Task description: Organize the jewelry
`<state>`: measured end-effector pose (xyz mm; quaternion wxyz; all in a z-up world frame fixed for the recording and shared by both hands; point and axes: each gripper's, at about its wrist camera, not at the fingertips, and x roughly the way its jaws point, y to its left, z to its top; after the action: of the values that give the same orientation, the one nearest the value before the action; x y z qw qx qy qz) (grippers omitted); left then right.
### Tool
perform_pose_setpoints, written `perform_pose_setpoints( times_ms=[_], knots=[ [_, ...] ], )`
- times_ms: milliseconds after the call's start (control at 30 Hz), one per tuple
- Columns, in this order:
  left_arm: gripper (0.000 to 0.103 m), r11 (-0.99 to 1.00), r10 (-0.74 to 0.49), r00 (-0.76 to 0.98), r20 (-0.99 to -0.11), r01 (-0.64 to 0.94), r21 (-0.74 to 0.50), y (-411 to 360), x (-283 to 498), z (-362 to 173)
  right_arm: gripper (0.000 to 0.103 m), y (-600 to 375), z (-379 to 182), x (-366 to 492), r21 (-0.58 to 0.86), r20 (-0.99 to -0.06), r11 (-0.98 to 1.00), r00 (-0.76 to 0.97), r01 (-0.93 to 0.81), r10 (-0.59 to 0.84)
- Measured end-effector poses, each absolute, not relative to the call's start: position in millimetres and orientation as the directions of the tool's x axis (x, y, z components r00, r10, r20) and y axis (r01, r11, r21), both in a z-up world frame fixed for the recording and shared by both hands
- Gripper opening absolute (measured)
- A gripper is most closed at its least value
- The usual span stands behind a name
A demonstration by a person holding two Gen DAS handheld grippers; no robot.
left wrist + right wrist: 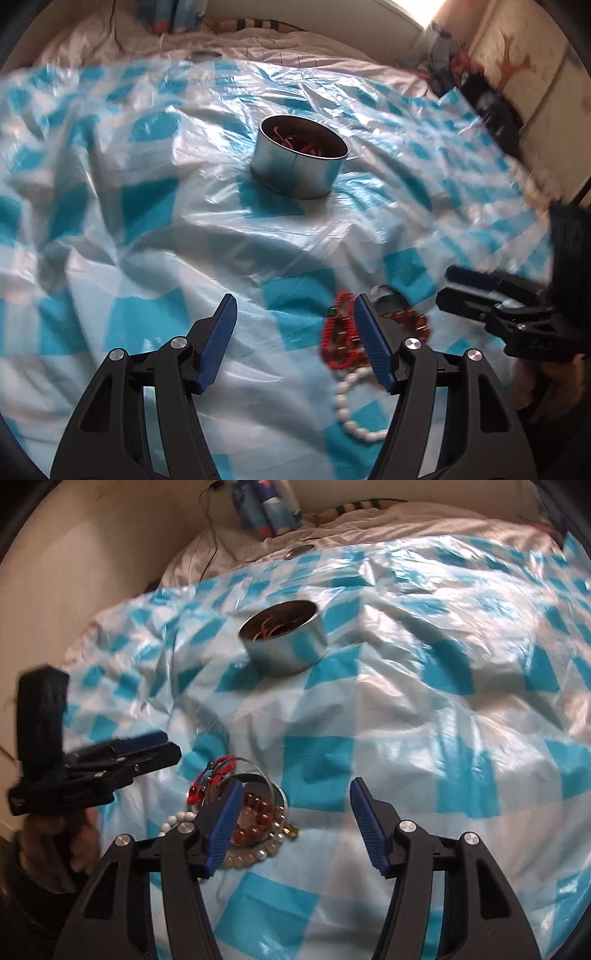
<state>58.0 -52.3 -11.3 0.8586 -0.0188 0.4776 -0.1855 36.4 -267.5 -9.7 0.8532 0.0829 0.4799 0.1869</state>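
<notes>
- Blue-and-white checked plastic sheet point(155, 236) covers the bed we work on, crumpled over the bedding, probably so that small pieces show up and do not sink into the folds.
- We take the round metal tin point(300, 159) as our landmark. It stands upright near the middle of the sheet, mouth up, with red and orange strands already inside, so we judge it to be the place where the jewelry is collected.
- Well short of the tin, toward us, lies the jewelry pile point(243, 812). It holds a red bead string point(338, 332), a white bead strand point(347, 410), amber beads point(255, 818) and what looks like a metal bangle point(275, 794), all touching and tangled.
- Our left tongs point(295, 334) are spread with nothing between them. Their right finger rests at the pile's edge, on the side away from the tin.
- Our right tongs point(295, 818) are spread too and carry nothing. Their left finger overlaps the amber beads, though we cannot tell if it touches them.
- Both tongs slant down toward the sheet, which suits picking from above.
- The white strand has its long axis running away from the tin, toward us, curving at its near end. The red string is looped, so it has no clear direction.
- We judge the sorting partly done: some pieces are in the tin and the pile remains.
</notes>
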Motion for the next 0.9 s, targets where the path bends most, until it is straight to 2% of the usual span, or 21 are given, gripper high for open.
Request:
perform_pose_setpoints(
  times_ms=[200,367,533,633,667,800,900],
  knots=[
    [0.062,0.926,-0.289,0.473,-0.832,0.358,-0.118,-63,57,-15,0.062,-238,-21,49,0.108,-0.829,0.963,0.513,-0.246,0.223],
    [0.062,0.911,-0.272,0.467,-0.842,0.406,-0.069,-75,51,-18,0.07,-240,-29,47,-0.067,-0.843,0.967,0.532,-0.246,0.077],
    [0.062,0.894,-0.258,0.481,-0.838,0.448,-0.017,-89,46,-19,0.071,-264,-24,44,-0.127,-0.835,0.976,0.55,-0.179,-0.007],
    [0.062,0.882,-0.274,0.478,-0.835,0.47,-0.02,-98,43,-21,0.071,-274,-21,43,-0.107,-0.835,0.982,0.551,-0.158,-0.002],
    [0.059,0.88,-0.277,0.478,-0.834,0.475,-0.02,-100,42,-22,0.071,-276,-20,43,-0.096,-0.835,0.983,0.55,-0.156,0.006],
    [0.032,0.879,-0.308,0.465,-0.83,0.474,-0.061,-103,44,-24,0.072,-287,-15,43,0.028,-0.835,0.99,0.541,-0.142,0.101],
    [0.023,0.878,-0.313,0.457,-0.833,0.473,-0.072,-103,46,-27,0.072,-295,-12,45,0.13,-0.826,0.985,0.537,-0.116,0.172]
  ],
)
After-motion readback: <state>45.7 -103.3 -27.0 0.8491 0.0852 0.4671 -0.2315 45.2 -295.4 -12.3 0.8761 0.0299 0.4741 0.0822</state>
